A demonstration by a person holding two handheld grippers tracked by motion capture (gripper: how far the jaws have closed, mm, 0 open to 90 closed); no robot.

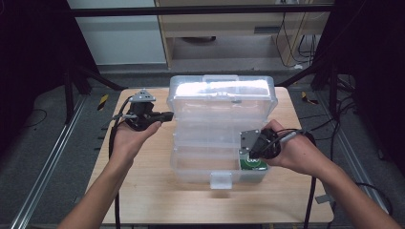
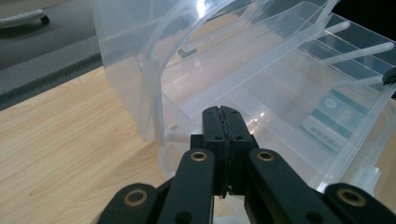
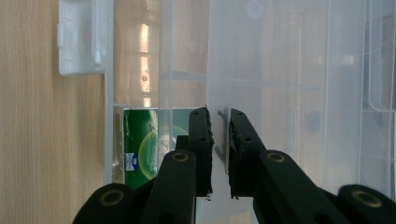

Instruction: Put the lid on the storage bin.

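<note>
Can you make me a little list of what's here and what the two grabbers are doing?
box: clear plastic box on the table, lid up
inside: green pack in a front corner compartment
left gripper: shut, empty, beside the box's left side
right gripper: jaws nearly together over a thin clear wall of the box; whether they pinch it is unclear

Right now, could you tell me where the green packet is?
In the high view the green packet lies in the clear box's front right compartment, just below the right gripper.
</note>
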